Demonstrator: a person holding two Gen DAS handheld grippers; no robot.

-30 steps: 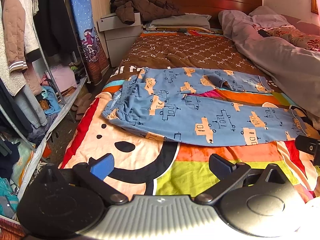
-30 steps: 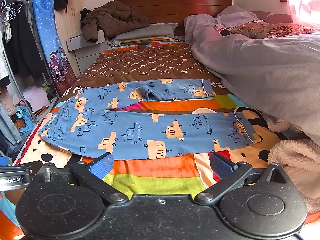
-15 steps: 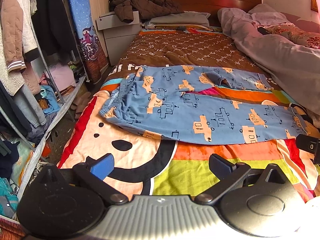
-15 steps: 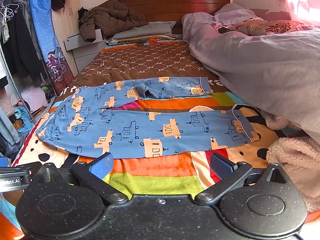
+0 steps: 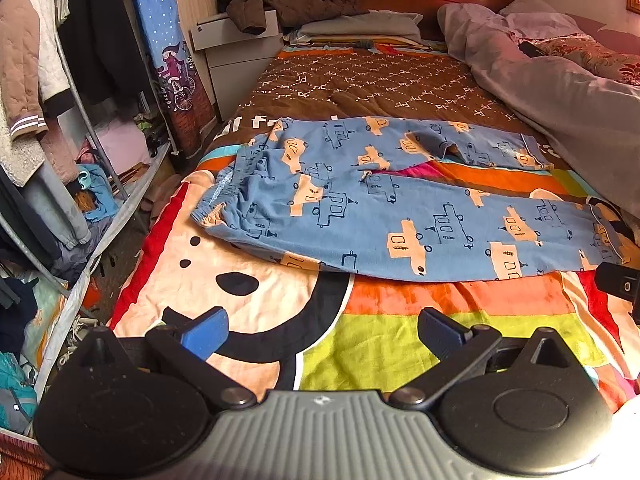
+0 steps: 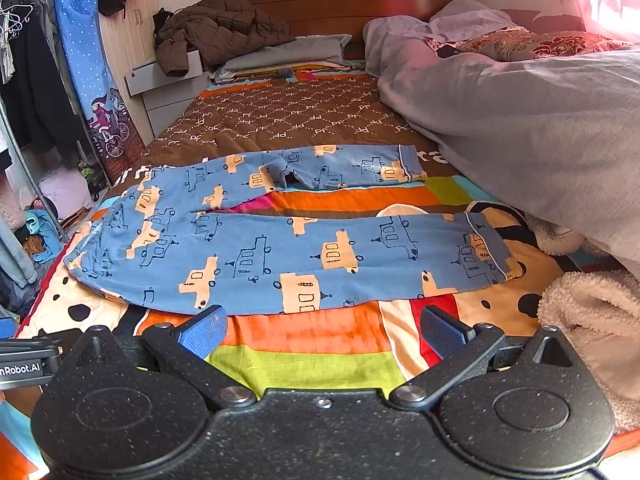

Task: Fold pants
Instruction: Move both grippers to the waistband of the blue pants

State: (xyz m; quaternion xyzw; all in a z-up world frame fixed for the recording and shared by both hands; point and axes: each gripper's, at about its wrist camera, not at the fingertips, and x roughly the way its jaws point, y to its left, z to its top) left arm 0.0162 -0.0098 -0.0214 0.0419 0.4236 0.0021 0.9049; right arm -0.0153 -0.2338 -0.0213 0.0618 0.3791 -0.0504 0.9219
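Observation:
Blue pants [image 5: 384,208] printed with orange cars lie flat across the bed, waistband to the left, both legs stretched to the right and spread apart. The far leg is rumpled near its middle. In the right wrist view the same pants [image 6: 280,248] fill the middle, the near leg's cuff at the right. My left gripper [image 5: 320,330] is open above the colourful blanket, short of the near leg's edge. My right gripper [image 6: 320,326] is open too, its fingertips just short of the near leg's lower edge. Neither holds anything.
A striped cartoon blanket [image 5: 384,332] covers the bed. A grey duvet [image 6: 540,120] is heaped along the right side, with a fleecy cream blanket [image 6: 592,312] below it. A clothes rack [image 5: 48,128] stands left of the bed. A brown jacket [image 6: 216,28] lies near the headboard.
Both grippers have moved a little forward toward the pants, which now appear larger and closer. The pants themselves have not moved.

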